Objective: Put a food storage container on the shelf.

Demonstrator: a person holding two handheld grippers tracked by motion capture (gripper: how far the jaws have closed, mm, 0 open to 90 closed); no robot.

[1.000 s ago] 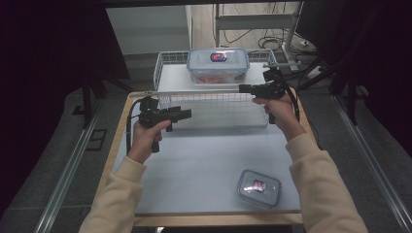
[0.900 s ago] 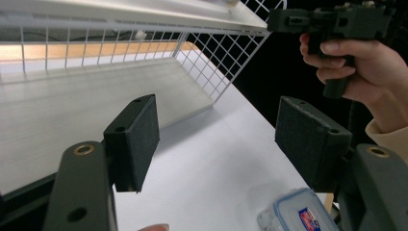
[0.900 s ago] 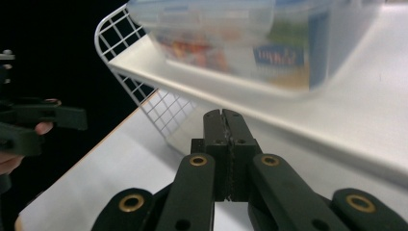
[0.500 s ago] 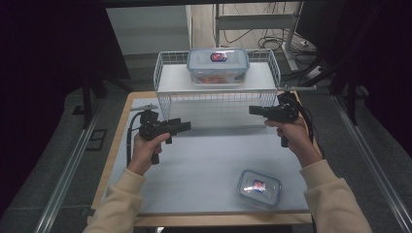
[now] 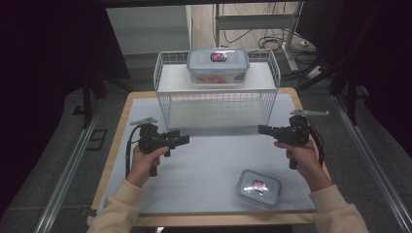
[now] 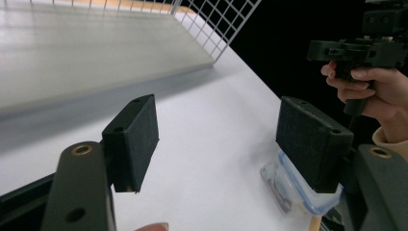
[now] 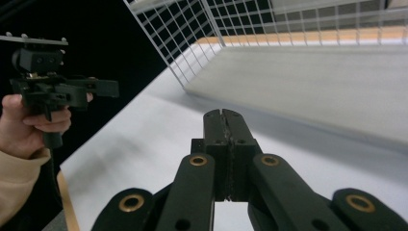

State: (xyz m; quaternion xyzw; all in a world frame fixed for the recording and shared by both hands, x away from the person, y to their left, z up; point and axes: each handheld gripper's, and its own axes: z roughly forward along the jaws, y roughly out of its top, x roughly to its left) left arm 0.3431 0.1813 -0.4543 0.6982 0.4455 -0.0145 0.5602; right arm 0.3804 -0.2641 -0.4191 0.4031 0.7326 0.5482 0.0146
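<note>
Left tool [image 5: 182, 139] spread, right tool [image 5: 262, 129] pressed together; bare table [image 5: 209, 165] between, wire basket [image 5: 217, 104] edge beyond.

A small clear plastic container with a blue-rimmed lid [image 6: 299, 192] sits partly hidden behind the left gripper's [image 6: 226, 139] black pad and is cut off at the frame's bottom edge; its contents are too blurred to identify. The label on the large clear lidded container [image 5: 218, 65] atop the white wire basket [image 5: 217, 97] is too small to read.

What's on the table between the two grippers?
Nothing. In the high view, the stretch of white table between the left gripper and the right gripper is bare; the small lidded container lies nearer the person.
</note>
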